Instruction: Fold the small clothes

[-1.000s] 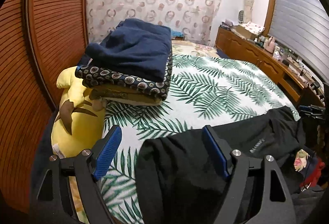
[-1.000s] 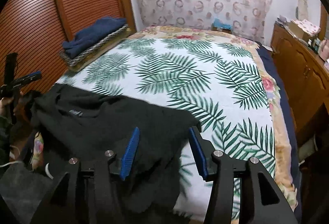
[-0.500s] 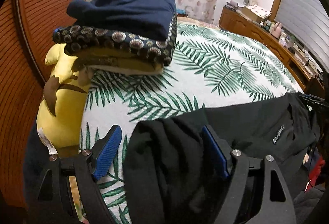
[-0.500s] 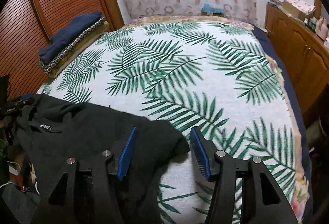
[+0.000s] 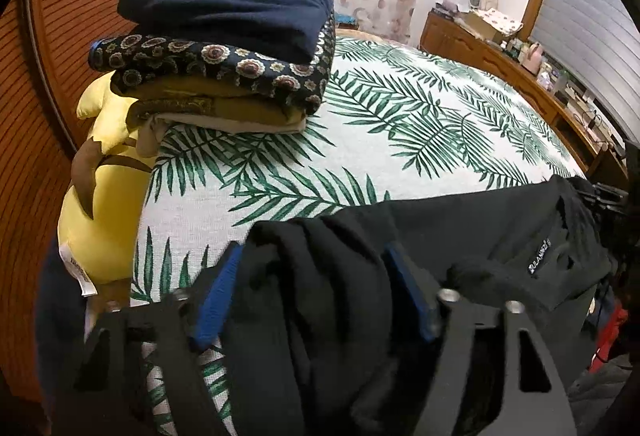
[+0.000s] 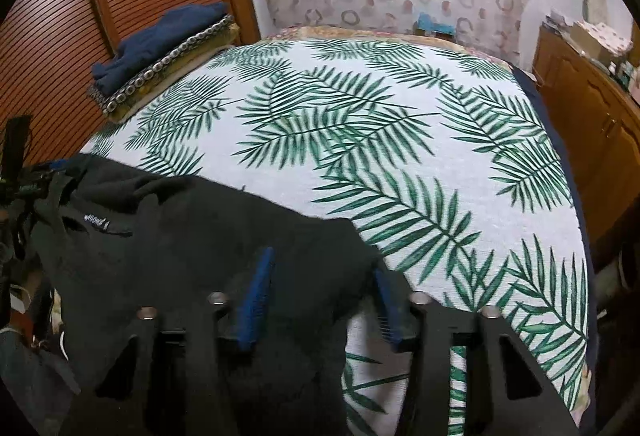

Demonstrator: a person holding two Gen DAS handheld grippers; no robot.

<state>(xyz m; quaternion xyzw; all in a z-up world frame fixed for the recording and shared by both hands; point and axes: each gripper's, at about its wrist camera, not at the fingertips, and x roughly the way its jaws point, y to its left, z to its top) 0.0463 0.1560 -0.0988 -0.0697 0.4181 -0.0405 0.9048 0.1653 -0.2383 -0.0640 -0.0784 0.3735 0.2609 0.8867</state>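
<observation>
Leaf-print bedspread (image 6: 400, 164) fills both views; black garment (image 6: 208, 248) lies along its near edge, label side up. Folded stack (image 5: 224, 48) sits on the far left corner, navy piece on top, yellow plush (image 5: 100, 204) wedged beside it. Left gripper (image 5: 316, 288) jaws closing, a bunched end of the garment between the blue pads; right gripper (image 6: 320, 300) jaws closing over the other end. Can't tell if either set of pads is pressing cloth yet
</observation>
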